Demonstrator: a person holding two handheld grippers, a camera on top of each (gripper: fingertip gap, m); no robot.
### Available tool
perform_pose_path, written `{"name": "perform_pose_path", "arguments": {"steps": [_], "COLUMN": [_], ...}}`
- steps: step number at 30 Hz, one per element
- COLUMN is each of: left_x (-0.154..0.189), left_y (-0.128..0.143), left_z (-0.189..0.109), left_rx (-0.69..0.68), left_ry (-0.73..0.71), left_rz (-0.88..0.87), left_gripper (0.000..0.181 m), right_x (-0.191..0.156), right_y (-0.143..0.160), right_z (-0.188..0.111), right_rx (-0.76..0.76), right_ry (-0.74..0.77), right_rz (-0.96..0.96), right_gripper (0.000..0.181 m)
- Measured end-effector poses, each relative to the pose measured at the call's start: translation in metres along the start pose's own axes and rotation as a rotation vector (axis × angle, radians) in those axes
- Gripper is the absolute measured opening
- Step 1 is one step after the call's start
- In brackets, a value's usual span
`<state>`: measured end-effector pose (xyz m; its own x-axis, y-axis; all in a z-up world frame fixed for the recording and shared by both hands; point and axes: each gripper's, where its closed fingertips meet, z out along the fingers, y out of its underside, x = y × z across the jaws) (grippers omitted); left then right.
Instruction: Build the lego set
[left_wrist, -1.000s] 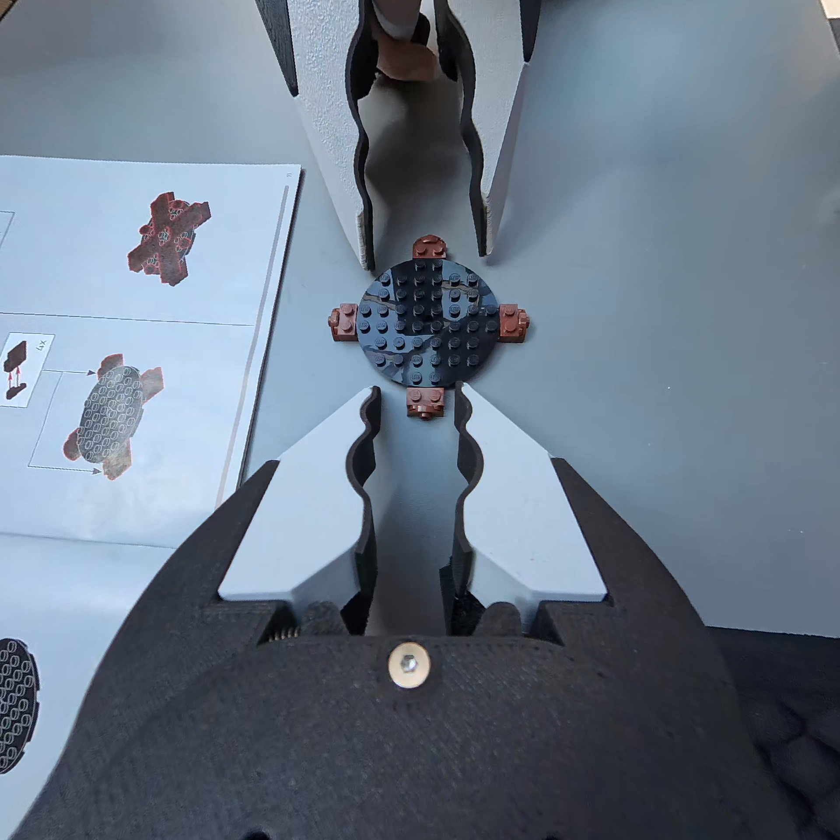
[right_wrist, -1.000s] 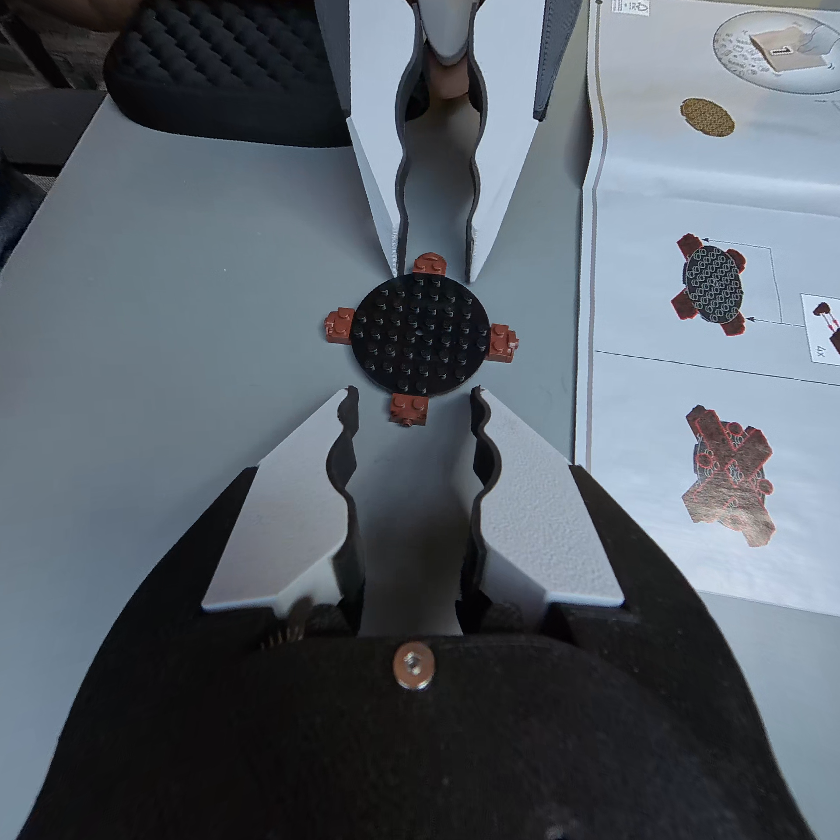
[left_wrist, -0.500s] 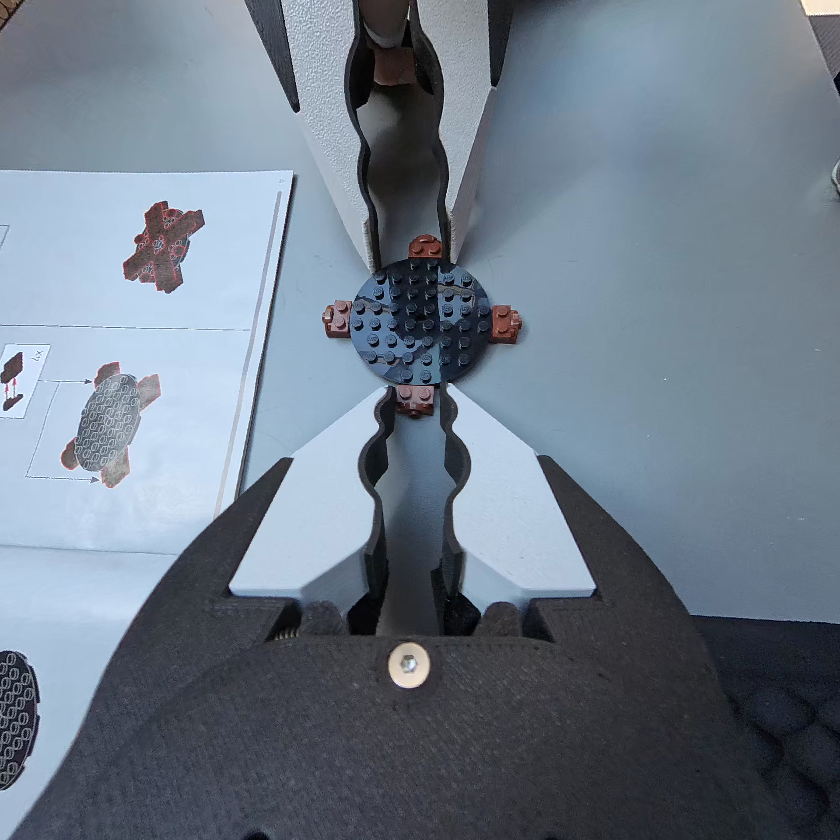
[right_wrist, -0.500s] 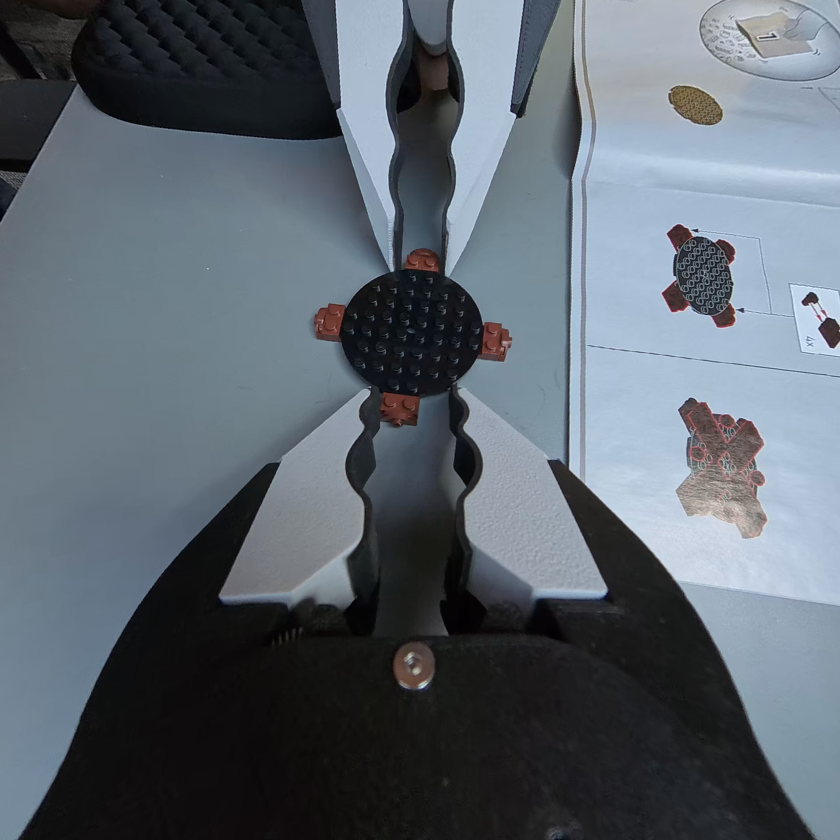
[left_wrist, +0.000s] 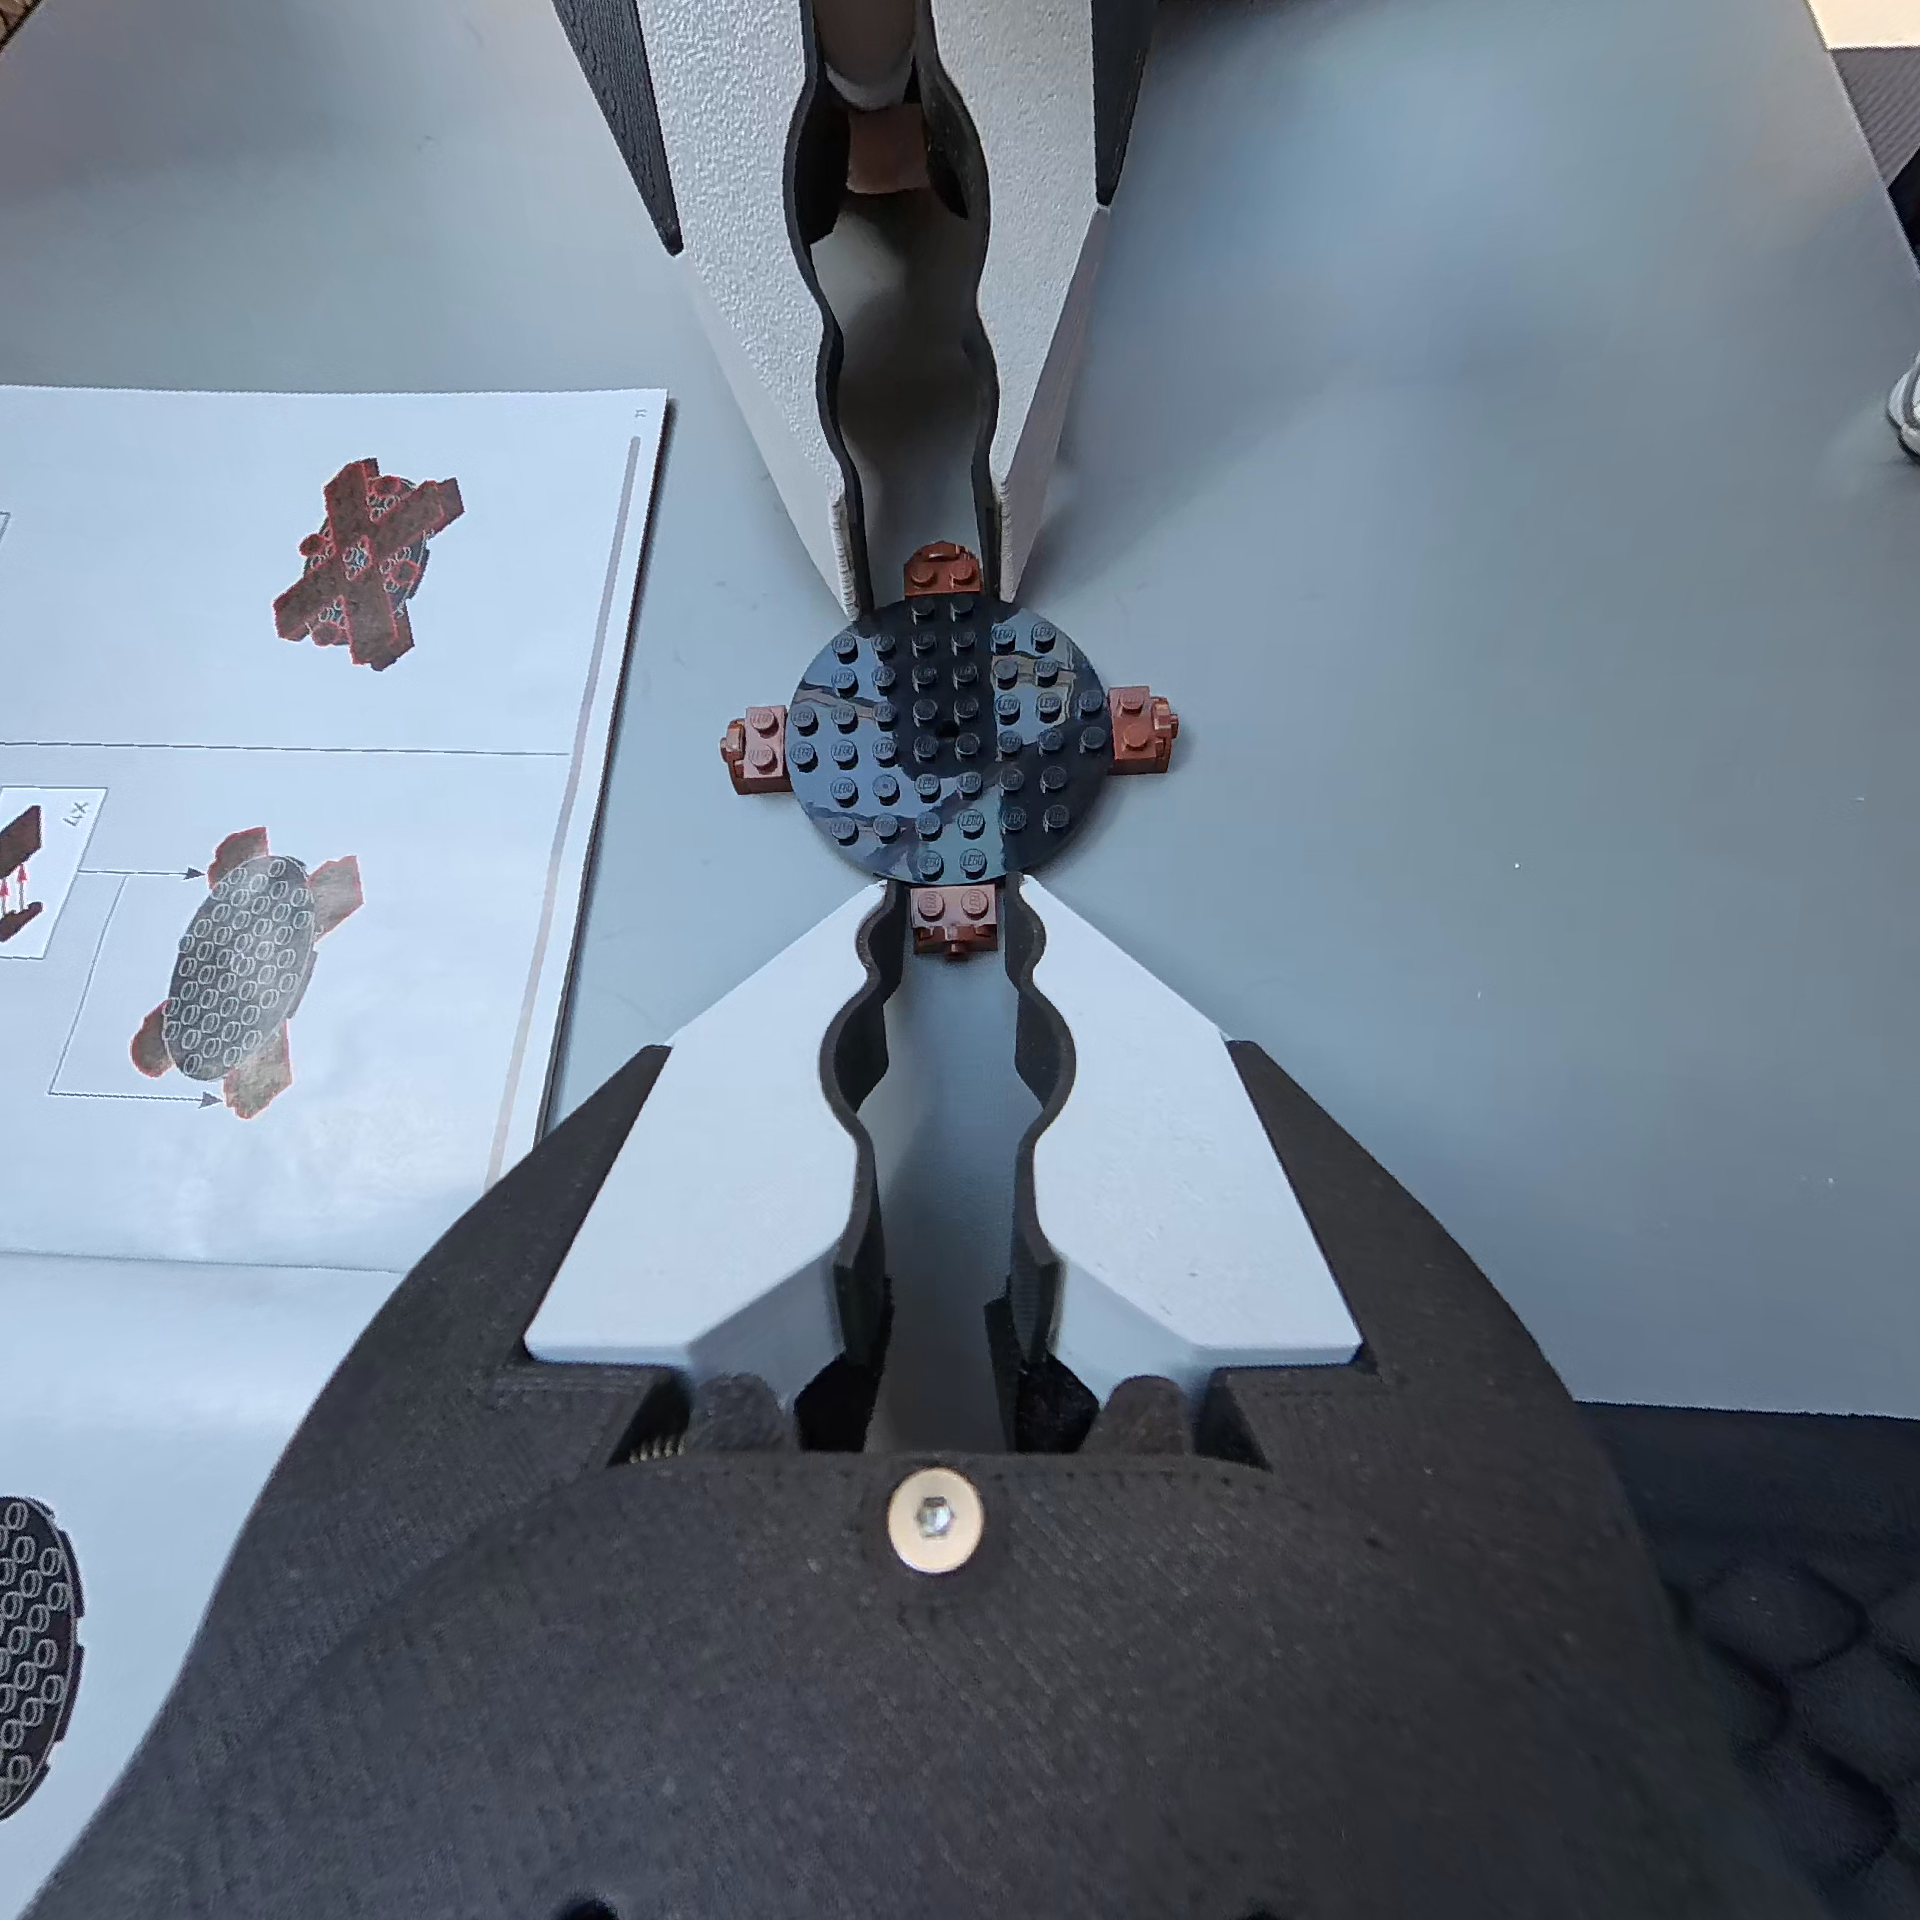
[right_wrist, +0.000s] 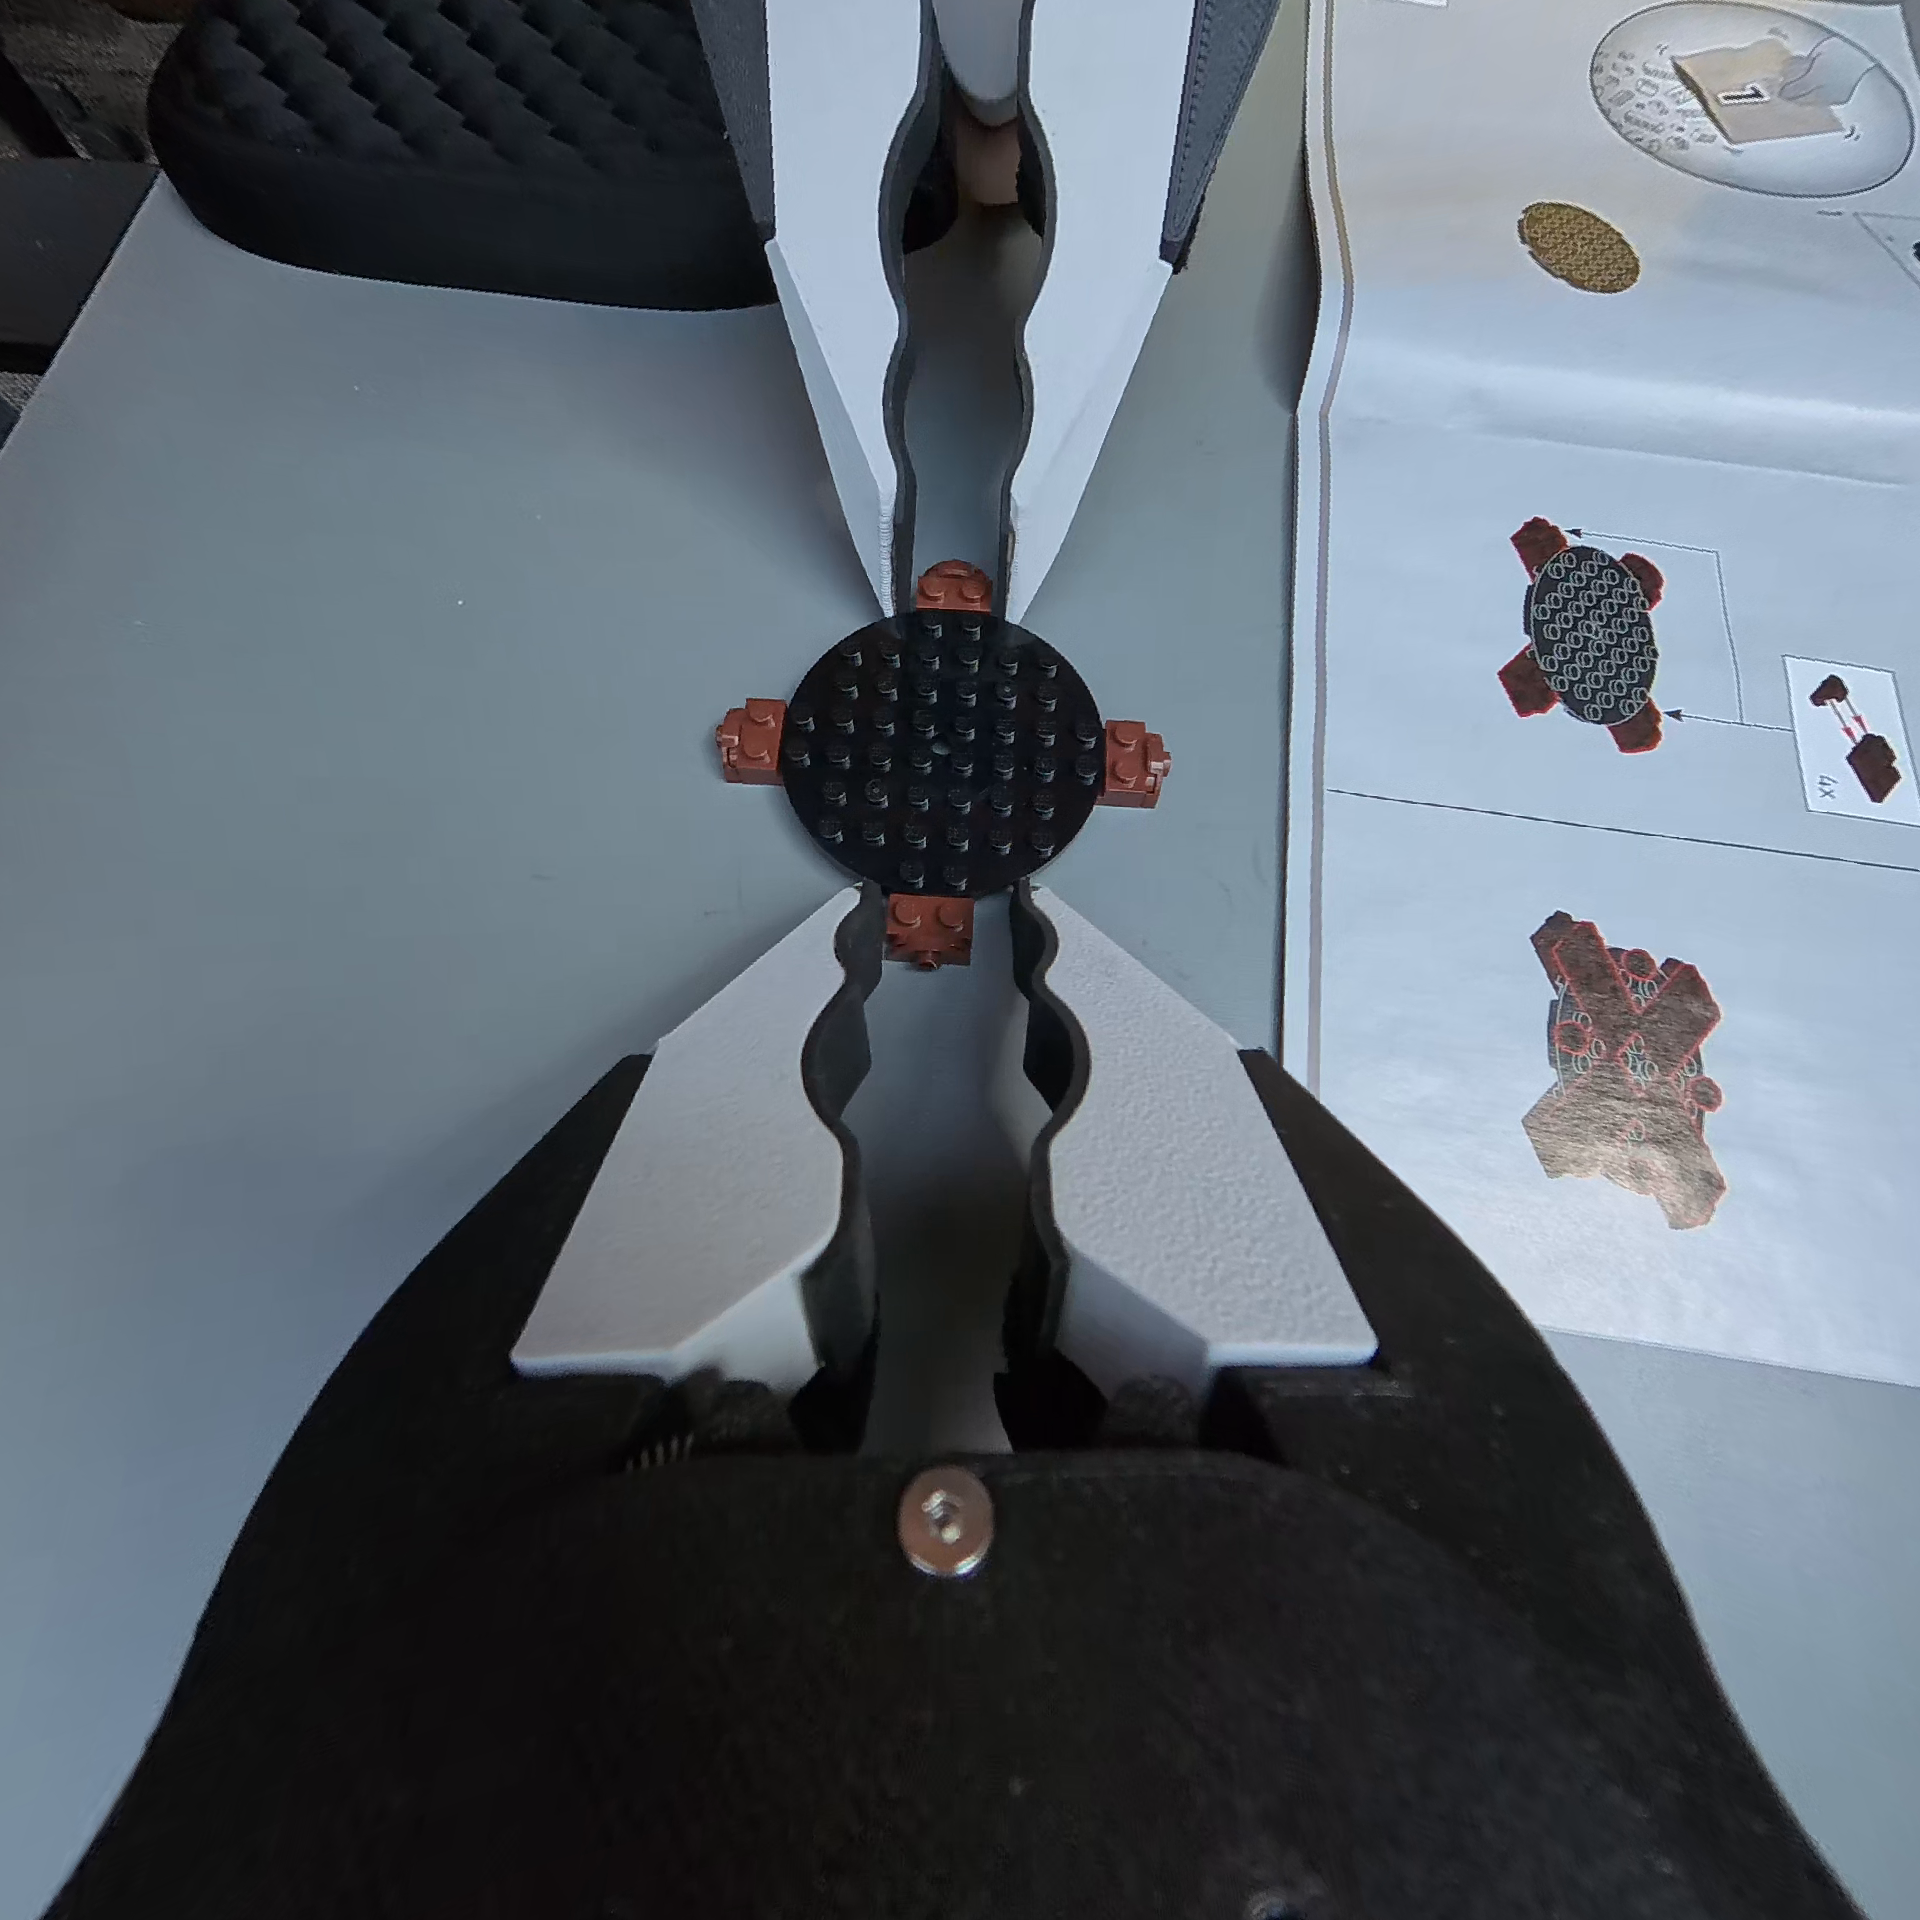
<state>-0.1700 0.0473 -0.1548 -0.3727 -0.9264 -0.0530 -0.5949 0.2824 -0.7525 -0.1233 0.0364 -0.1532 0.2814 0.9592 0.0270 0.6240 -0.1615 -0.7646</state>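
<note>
A round black studded plate (left_wrist: 945, 738) lies flat on the grey table (left_wrist: 1455, 727), with a small brown brick sticking out on each of its four sides. My left gripper (left_wrist: 954, 896) straddles the near brown brick (left_wrist: 954, 920), jaws narrowed to a small gap on each side, fingertips at the plate's rim. My right gripper (left_wrist: 928, 582) faces it and straddles the opposite brown brick (left_wrist: 942, 569) the same way. In the right wrist view my right gripper (right_wrist: 940, 906) brackets its near brick (right_wrist: 930, 930) by the plate (right_wrist: 940, 758), and the left gripper (right_wrist: 951, 582) brackets the far brick (right_wrist: 954, 587).
An open instruction booklet (left_wrist: 312, 831) lies flat beside the plate; it also shows in the right wrist view (right_wrist: 1610, 831). A black quilted cushion (right_wrist: 447, 135) sits at the table's edge behind the left gripper. A person's fingertip (left_wrist: 883, 166) shows behind the right gripper's fingers. Tip to tip, the grippers are about 6 cm apart.
Both grippers have moved in toward the plate from opposite sides. Their jaws have narrowed from wide open to just wider than the brown bricks they now straddle.
</note>
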Motion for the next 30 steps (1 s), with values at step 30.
{"name": "perform_pose_path", "arguments": {"steps": [30], "left_x": [-0.0018], "left_y": [-0.0002], "left_z": [-0.0008], "left_rx": [0.016], "left_ry": [-0.108], "left_rz": [-0.023], "left_gripper": [0.016], "right_x": [-0.0017], "right_y": [0.0033], "right_z": [-0.0042], "right_rx": [0.004], "right_ry": [0.065], "right_rz": [0.003], "right_gripper": [0.019]}}
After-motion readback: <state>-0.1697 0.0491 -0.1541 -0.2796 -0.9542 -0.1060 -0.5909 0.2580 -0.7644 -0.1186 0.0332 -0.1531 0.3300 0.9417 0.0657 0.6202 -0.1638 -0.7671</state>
